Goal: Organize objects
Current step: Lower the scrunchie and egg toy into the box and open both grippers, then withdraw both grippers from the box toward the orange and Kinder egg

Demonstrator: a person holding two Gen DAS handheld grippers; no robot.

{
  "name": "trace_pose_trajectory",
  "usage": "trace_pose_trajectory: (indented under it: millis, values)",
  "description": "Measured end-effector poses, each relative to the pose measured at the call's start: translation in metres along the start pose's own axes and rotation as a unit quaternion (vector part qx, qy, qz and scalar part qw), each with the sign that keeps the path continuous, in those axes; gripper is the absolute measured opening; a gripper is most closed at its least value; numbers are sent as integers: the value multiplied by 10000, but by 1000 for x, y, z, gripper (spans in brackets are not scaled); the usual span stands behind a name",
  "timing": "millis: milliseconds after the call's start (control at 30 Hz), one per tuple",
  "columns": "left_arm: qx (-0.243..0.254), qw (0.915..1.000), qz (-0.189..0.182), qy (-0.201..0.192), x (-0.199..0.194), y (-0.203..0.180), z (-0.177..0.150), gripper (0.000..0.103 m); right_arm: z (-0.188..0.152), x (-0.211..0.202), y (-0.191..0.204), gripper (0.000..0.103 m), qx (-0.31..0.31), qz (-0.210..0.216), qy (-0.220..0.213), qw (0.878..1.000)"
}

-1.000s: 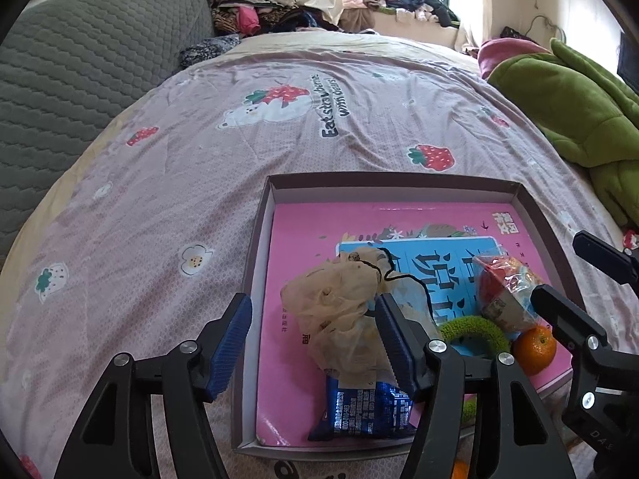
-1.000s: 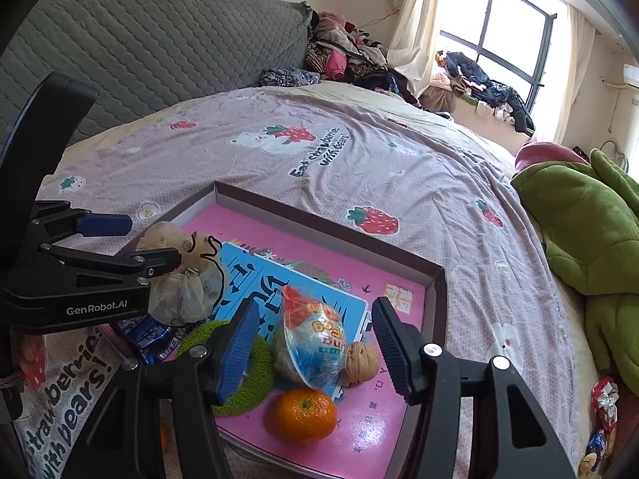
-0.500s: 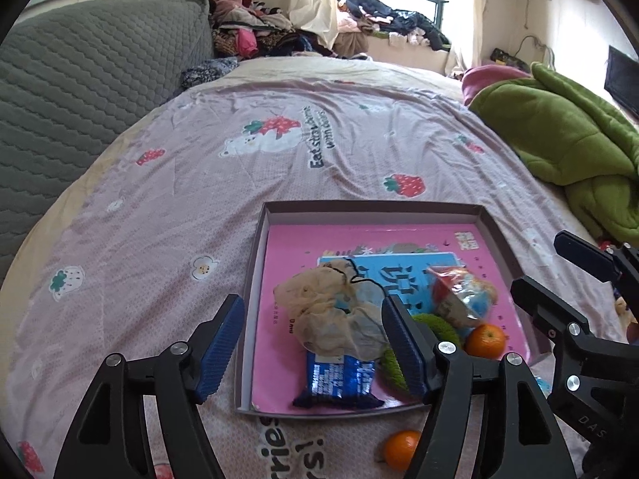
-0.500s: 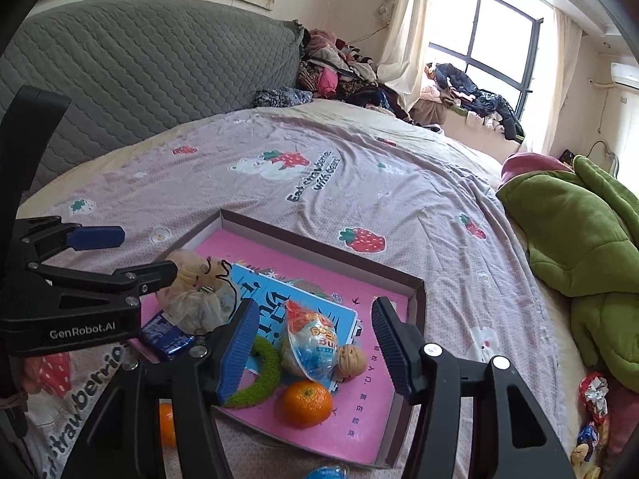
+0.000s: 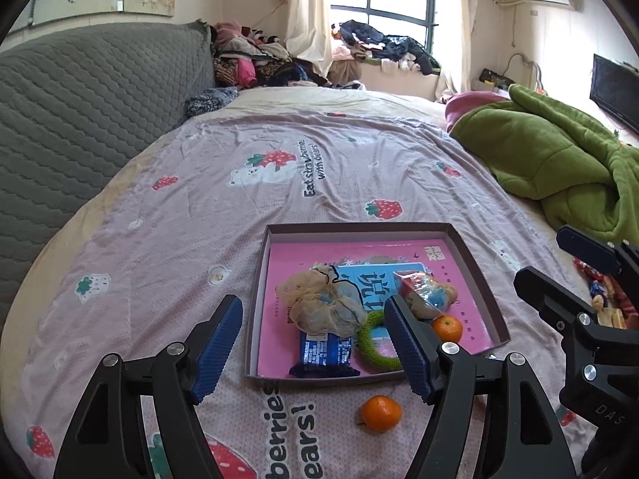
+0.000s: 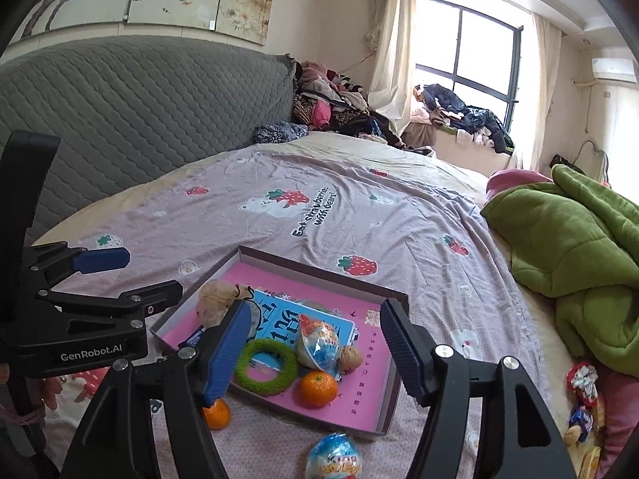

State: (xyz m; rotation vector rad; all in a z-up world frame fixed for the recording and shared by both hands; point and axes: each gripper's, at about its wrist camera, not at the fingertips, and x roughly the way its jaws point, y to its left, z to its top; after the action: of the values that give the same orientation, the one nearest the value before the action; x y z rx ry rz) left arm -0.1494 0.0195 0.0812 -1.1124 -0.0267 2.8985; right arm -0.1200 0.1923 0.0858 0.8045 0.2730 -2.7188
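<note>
Loose objects: most are sitting in the shallow box (image 5: 485, 275), two are lying outside it on the bedsheet (image 5: 223, 207).

Left gripper (image 5: 315, 341): you're holding it spread, nothing between the pads; its jaws have just been opening. Right gripper (image 6: 315, 345): also spread and empty, jaws have just been opening too. Neither is pinching anything.

Step in hand, my read: you're between picks, both tools clear above the box's near edge, choosing the next stray.

Outward from the left gripper:
- blue snack pack (image 5: 325, 353) lying just ahead, between the finger lines, inside the box
- beige mesh bag (image 5: 319, 303) resting just beyond it, touching it
- green ring (image 5: 377, 345) sitting by the right finger
- loose orange (image 5: 380, 412) lying below the right finger, outside the box, near its front wall

Outward from the right gripper:
- wrapped egg toy (image 6: 333, 457) lying under and between the fingers, outside the box, close to its near corner
- second orange (image 6: 318, 388) and walnut (image 6: 350, 356) sitting inside, ahead

Next move, likely: drop onto one stray, keep the jaws wide until they're straddling it, close, lift over the wall. Orange may roll on soft bedding; come straight down.
</note>
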Motion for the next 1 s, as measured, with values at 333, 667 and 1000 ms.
trace_pose_trajectory:
  millis: [333,667,1000]
  values:
    - [-73,9997,3,-239,-40,-4,-11,76,-6,-35,8,72,123,65,-219,9997]
    - [-23,9986,108,-524,-74,-7,-18,76,-7,-65,8,75,158,34,-444,9989]
    - [68,9989,0,-463,-79,-19,-29,76,-12,-77,7,75,158,13,-435,9989]
